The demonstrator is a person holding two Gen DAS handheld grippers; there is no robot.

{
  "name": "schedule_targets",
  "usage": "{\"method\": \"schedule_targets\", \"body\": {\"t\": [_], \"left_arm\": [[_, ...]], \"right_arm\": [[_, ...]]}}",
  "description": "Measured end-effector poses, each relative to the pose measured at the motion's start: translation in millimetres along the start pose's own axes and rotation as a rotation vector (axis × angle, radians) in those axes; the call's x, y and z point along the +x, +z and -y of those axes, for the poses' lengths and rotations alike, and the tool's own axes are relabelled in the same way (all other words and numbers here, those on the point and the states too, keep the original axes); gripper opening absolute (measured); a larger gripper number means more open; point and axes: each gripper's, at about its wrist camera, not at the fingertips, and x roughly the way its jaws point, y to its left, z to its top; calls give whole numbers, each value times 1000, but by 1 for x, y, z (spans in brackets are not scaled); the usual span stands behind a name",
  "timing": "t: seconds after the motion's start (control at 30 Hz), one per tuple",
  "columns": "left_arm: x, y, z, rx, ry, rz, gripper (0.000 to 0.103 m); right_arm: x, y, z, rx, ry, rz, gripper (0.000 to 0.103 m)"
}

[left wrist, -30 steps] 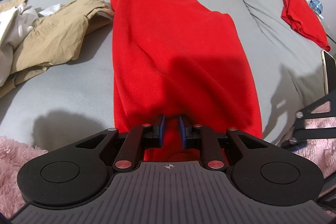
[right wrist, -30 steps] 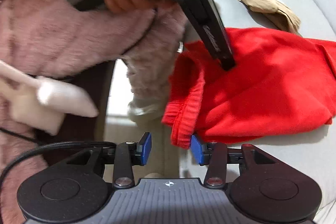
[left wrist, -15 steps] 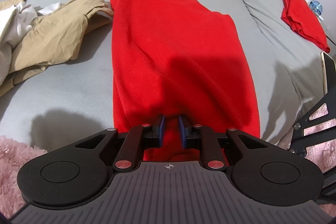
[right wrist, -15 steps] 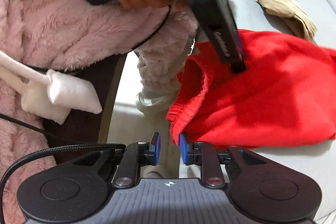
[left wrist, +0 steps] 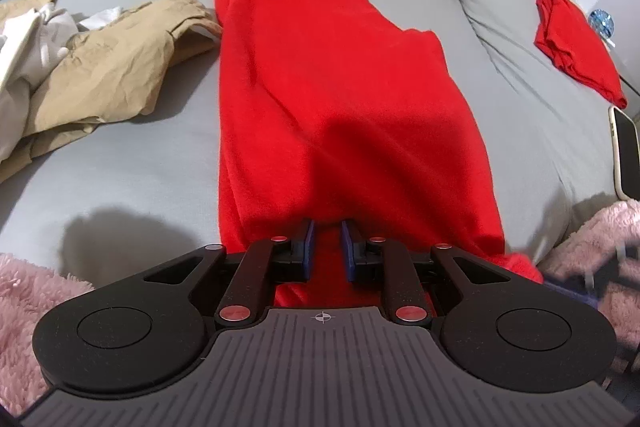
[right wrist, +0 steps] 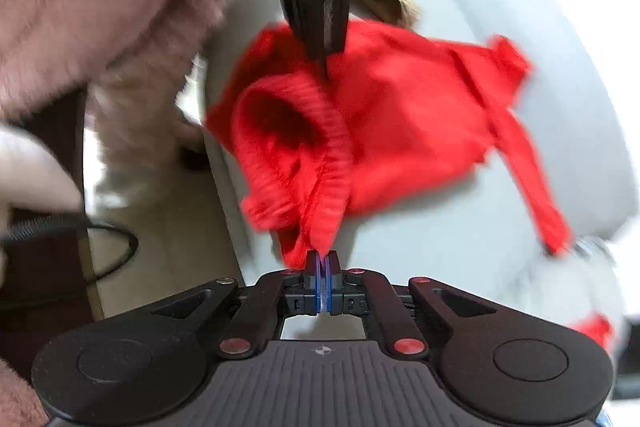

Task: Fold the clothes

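Observation:
A red sweater (left wrist: 332,75) lies lengthwise on the grey sofa (left wrist: 120,155), one sleeve folded across its far end. My left gripper (left wrist: 327,247) is shut on the sweater's near hem, cloth between its blue pads. In the right wrist view the left gripper (right wrist: 320,39) pinches the ribbed hem from above. My right gripper (right wrist: 323,267) is shut on the ribbed hem (right wrist: 328,187) of the same sweater, which is lifted and bunched off the sofa edge. That view is blurred.
Tan trousers (left wrist: 108,59) and white clothes (left wrist: 24,43) lie in a heap at the left. A folded red garment (left wrist: 572,39) lies at the far right. A phone (left wrist: 624,151) lies at the right edge. The person's pink fleece sleeve (right wrist: 100,7) fills the left of the right wrist view.
My right gripper closed from open onto the sweater's ribbed hem and lifted it. The left gripper has stayed clamped on the hem.

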Motion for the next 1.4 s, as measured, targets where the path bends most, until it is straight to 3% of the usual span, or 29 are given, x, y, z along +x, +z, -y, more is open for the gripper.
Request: {"method": "schedule_targets", "body": {"t": [0.07,0.17,0.27,0.37,0.4,0.43,0.47,0.5,0.57,0.63,0.7,0.73,0.9,0.97,1.1,1.17,1.2,1.27,1.3,1.33,1.4], "left_arm": [[0,0,-1,-8,-4,-4,20],[-4,-3,-1,-4,-18,0,20],[-17,-7,0,13,-106,39,20],[-28,-13,8,70,-233,61,18],[-28,-15,13,99,-239,56,19],[-25,-16,16,117,-214,43,19],[-21,-16,19,130,-176,26,19],[-18,-16,20,129,-151,15,19],[-9,-12,13,69,-116,-3,18],[-3,-7,5,11,-100,-8,17],[1,-4,1,-23,-89,-12,15],[4,-3,0,-34,-81,-16,13],[6,-2,-4,-49,-77,-25,10],[8,-1,-9,-75,-89,-31,9],[8,-3,-12,-85,-96,-33,9],[8,-3,-12,-82,-95,-32,9],[8,-3,-12,-83,-94,-32,9],[8,-4,-12,-86,-95,-29,9],[8,-3,-12,-87,-95,-28,9],[9,-3,-11,-87,-94,-27,9],[9,-3,-11,-87,-94,-26,9]], "right_arm": [[-1,-2,-26,-85,105,-42,0],[-14,1,-24,-70,180,-15,5],[-22,2,26,191,188,24,13],[-3,-9,89,601,256,29,14],[10,-16,108,742,339,30,28],[25,-25,128,898,438,30,32],[32,-27,135,920,491,46,31],[37,-29,140,911,533,67,32],[33,-21,134,683,462,114,33],[31,-14,117,366,377,151,33],[36,-14,111,237,399,169,30],[39,-13,108,209,419,178,26],[49,-2,96,109,462,199,26],[55,2,97,86,488,189,20],[39,11,82,1,467,185,15],[27,11,71,-41,400,180,10],[20,10,60,-62,319,178,2],[9,7,42,-92,176,173,2],[1,3,25,-102,30,178,1],[-5,0,15,-102,-38,185,1],[-15,-3,2,-37,-57,174,1]]}}
